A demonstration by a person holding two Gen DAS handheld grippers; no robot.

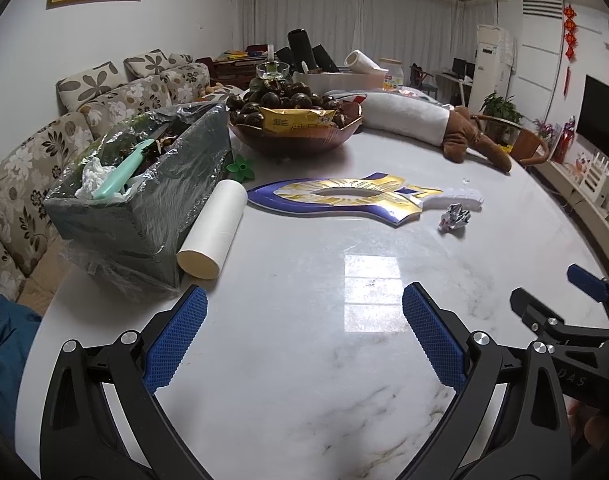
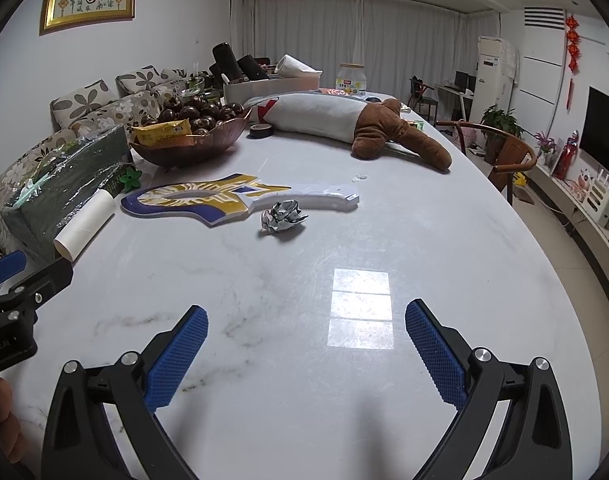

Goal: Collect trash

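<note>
Both claws, left claw [image 1: 304,344] and right claw [image 2: 304,354], spread, empty. Foil ball [image 2: 283,216] lay loose on bench [image 2: 344,420]; bin [image 1: 144,208] part-filled. Pickup pending.

White marble table [image 2: 304,420]: lined bin [image 1: 144,208] and paper roll [image 1: 212,228] at frame left, toy sword [image 2: 224,200] centre, foil wad [image 2: 282,216] beside it, fruit bowl [image 2: 192,148] and plush toy [image 2: 364,124] behind.

Fruit bowl [image 2: 184,148], plush dog [image 2: 400,132], toy sword [image 2: 240,200] — marble table [image 2: 424,240].
</note>
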